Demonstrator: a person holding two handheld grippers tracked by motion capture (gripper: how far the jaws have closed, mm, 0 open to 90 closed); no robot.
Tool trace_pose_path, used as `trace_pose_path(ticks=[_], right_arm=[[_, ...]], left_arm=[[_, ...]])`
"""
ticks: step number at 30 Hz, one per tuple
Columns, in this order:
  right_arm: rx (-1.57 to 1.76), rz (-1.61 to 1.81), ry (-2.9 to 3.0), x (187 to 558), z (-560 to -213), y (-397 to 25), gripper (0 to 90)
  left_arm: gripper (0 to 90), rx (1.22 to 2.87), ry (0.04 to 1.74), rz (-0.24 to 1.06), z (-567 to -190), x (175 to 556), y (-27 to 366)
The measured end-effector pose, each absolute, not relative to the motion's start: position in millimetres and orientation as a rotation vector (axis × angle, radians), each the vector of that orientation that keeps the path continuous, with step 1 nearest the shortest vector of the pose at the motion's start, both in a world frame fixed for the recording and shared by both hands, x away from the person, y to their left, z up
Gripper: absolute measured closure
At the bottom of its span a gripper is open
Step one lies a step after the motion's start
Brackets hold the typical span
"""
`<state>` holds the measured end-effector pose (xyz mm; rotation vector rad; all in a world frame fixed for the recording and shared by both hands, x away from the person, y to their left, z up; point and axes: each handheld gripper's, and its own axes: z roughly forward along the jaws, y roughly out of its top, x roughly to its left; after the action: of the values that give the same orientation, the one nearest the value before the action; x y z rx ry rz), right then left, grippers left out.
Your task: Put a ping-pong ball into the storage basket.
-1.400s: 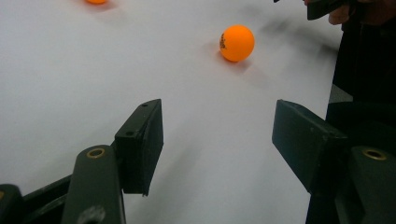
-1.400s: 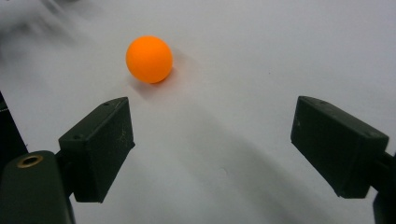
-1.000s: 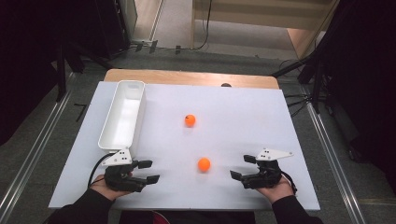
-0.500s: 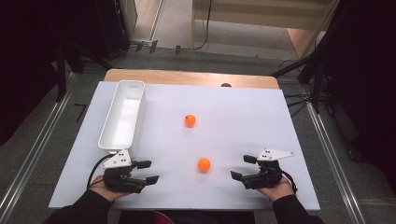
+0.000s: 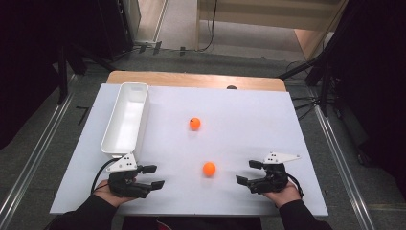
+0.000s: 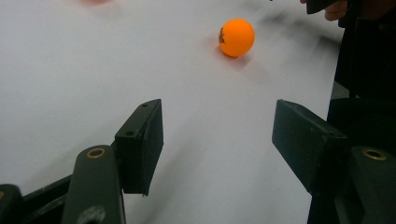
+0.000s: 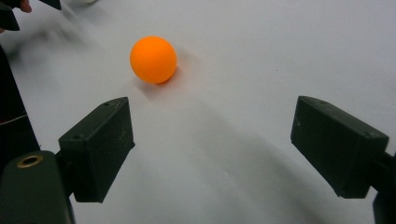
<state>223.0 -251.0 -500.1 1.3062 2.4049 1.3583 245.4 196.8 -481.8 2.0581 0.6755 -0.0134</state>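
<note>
The white table [image 5: 287,124] takes up the middle of the high view, with the long white bin [image 5: 125,120] lying in its upper left. My left gripper [image 5: 152,176] sits at the lower left and my right gripper [image 5: 246,172] at the lower right, both with jaws spread wide and nothing between them. The near orange ball [image 5: 208,168] rests on bare table between the two, lower centre of the frame, nearer the right gripper; the far orange ball [image 5: 194,123] lies above it, mid-frame, well apart. My worry is the ball rolling: if one jaw touches it first on the approach, I expect it to skid away across the smooth surface, possibly off the near edge.
</note>
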Motion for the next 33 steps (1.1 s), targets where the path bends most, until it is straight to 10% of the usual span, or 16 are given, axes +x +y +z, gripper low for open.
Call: trace_pose_path(ticks=[33], right_arm=[[1.216, 1.290, 2.460, 221.7, -500.1, -237.7, 11.7]], left_arm=[[29.6, 2.042, 0.667, 0.028, -469.8, 252.8, 162.5]])
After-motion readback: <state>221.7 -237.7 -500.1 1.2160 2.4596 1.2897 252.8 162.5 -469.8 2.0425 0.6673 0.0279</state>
